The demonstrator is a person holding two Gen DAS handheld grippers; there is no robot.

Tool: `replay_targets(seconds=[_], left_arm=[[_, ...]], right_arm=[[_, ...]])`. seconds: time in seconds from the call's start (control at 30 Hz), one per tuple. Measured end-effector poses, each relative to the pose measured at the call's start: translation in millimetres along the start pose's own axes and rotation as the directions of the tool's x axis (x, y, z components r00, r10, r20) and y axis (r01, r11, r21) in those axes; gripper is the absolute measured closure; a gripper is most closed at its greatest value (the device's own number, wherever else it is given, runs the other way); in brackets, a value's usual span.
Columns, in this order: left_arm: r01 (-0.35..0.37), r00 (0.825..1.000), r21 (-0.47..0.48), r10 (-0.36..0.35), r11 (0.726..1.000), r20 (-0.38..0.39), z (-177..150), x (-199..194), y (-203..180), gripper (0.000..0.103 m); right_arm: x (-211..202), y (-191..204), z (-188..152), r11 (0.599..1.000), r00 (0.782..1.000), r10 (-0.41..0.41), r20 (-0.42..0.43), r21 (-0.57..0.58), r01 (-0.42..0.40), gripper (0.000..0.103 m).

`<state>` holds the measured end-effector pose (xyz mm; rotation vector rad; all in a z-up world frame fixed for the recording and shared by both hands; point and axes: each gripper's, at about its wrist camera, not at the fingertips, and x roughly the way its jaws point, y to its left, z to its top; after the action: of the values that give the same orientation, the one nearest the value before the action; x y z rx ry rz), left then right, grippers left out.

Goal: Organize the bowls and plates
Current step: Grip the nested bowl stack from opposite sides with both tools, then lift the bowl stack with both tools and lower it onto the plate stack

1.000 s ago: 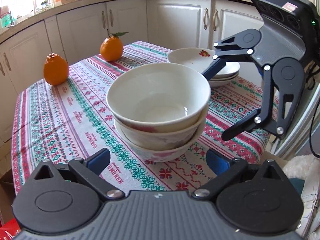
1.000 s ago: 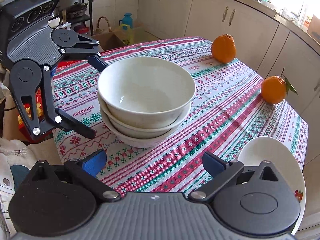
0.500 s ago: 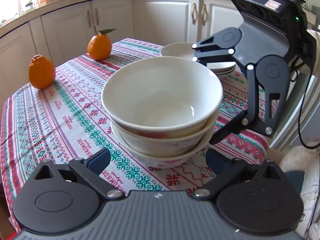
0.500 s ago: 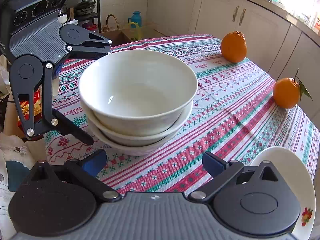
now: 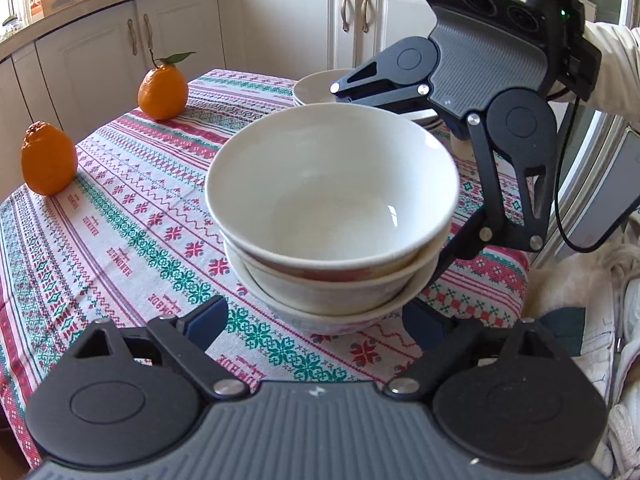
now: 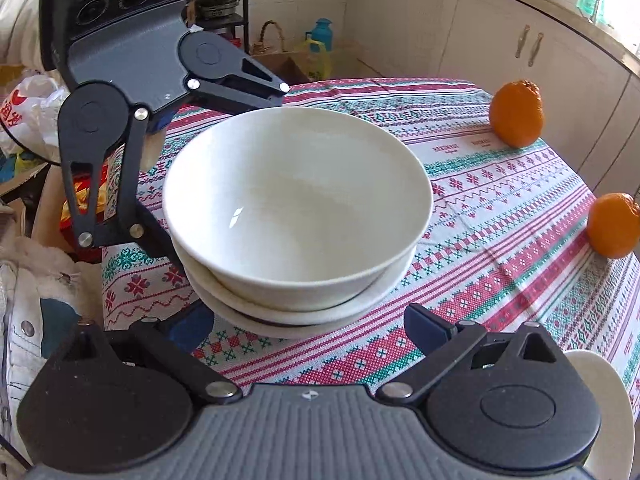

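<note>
Left gripper (image 5: 316, 320) apart, closing in, bowls (image 5: 332, 216) between your fingers, not pinched. Right gripper (image 6: 308, 328) apart too, opposite side of stack.

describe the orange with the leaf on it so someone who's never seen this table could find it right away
Start at the table with the red, green and white patterned tablecloth. On the side away from the stack of white bowls sit two round oranges. The leafy orange is the one nearer the white cabinets; only it has a green leaf on its stem.
</note>
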<state>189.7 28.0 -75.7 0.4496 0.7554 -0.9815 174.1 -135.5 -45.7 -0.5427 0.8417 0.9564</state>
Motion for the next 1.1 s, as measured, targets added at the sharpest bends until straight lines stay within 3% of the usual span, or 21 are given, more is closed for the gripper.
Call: replay_targets(seconds=[0.43, 0.6, 1.1], left_arm=[[0.065, 0.998, 0.014, -0.064, 0.998, -0.008, 3.9, 1.3, 4.4, 0.018], [0.070, 0.998, 0.018, -0.069, 0.997, -0.011, 5.3, 2.3, 5.8, 0.019], [0.061, 0.998, 0.019, -0.061, 0.998, -0.014, 8.5, -3.4, -1.7, 0.022]], right_arm=[[1.2, -2.8, 9.7, 0.998, 0.999, 0.048, -0.013, -0.025, -0.049, 0.008], [2.0, -4.3, 11.5, 0.997, 0.997, 0.073, -0.015, -0.026, -0.073, 0.014], [0.0, -7.4, 11.9, 0.996, 0.996, 0.086, -0.022, -0.010, -0.086, 0.014]])
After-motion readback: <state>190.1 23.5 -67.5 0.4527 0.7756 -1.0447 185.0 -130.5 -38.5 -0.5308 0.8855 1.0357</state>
